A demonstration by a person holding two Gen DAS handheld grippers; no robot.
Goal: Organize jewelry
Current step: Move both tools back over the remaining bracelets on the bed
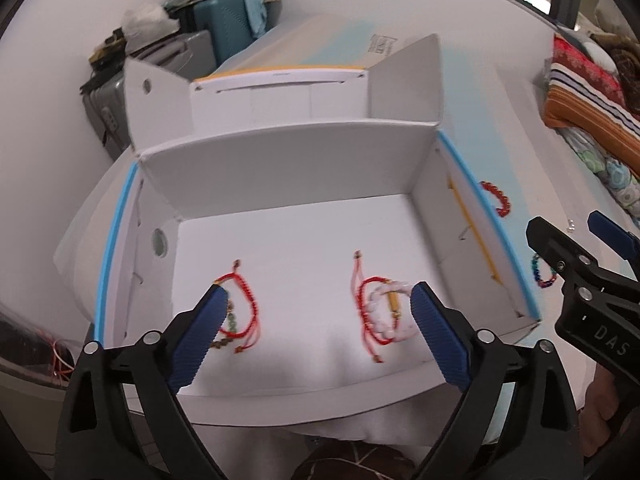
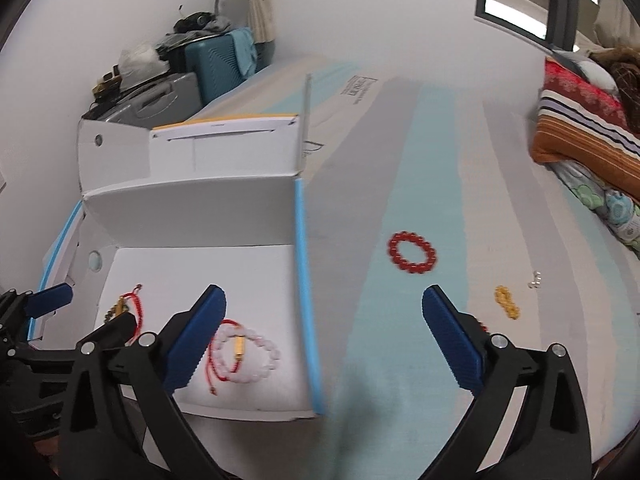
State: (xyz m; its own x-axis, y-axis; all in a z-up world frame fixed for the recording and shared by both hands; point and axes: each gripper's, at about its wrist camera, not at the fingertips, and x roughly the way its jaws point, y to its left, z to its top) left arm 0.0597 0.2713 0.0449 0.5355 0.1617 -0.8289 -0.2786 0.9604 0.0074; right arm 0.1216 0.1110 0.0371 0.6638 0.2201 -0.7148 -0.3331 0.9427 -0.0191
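In the white box: red cord bracelet; pink bead bracelet. My left gripper and right gripper: jaws spread wide, empty. Outstanding on bed: red bead bracelet, yellow bead bracelet. Next, I judge: reach right, collect one.

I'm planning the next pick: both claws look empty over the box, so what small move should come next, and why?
Probably swing the right claw toward the red bead bracelet on the striped surface. Both claws stand open with nothing between the fingers, two bracelet piles already lie inside the white box, and the red one lies outside the box, just ahead of the right claw; the left claw hangs over the box.
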